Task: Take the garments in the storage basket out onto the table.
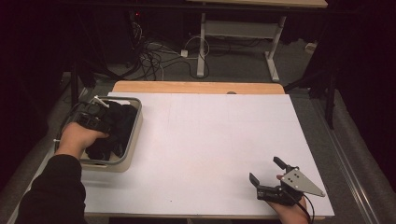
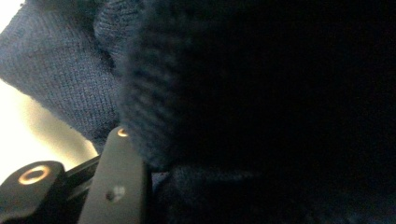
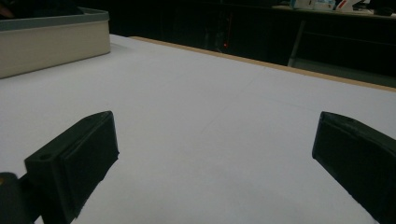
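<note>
A cream bin with a grey rim stands at the table's left edge, holding a heap of dark clothing. My left gripper reaches down into the bin, its tips buried in the heap. In the left gripper view, dark blue knit fabric bulges over one black finger and is bunched between the jaws. The other jaw is hidden behind it. My right gripper rests near the table's front right, open, with only the white surface between its jaws.
A white sheet covers the tabletop, with a wooden strip along the far edge. The bin's side shows far left in the right gripper view. Beyond the table are floor cables and another desk's legs.
</note>
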Demonstrator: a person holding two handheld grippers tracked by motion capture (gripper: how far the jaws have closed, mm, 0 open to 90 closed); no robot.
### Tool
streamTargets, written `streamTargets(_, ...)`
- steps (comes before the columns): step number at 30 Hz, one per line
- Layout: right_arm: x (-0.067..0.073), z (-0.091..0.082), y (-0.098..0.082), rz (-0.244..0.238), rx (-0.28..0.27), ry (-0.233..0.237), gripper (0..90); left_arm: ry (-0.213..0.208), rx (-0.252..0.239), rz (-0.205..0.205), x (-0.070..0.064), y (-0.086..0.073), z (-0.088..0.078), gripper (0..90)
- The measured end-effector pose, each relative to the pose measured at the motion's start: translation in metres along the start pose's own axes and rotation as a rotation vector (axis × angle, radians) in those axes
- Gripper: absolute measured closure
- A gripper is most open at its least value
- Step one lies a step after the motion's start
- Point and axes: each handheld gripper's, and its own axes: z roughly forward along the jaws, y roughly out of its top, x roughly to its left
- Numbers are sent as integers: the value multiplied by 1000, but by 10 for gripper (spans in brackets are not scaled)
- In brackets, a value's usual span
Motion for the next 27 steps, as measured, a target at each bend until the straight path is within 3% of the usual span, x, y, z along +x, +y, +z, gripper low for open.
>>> streamTargets(6,0,-2,1,-3,-6,0,10,-22,56,-8,2,-1,-10,549)
streamTargets(9,0,-3,2,-1,-7,0,10,-22,93,7,2,-1,-16,548)
streamTargets(10,0,-3,2,-2,-9,1,11,-10,119,30,0,0,-20,546)
streamTargets(17,0,-3,2,-2,-9,2,10,-19,178,29,-3,4,-26,546)
streamTargets(20,0,-3,2,-1,-7,3,10,-30,228,23,-4,6,-30,546)
streamTargets(27,0,-3,1,-3,-6,4,10,-32,273,5,-6,10,-36,546)
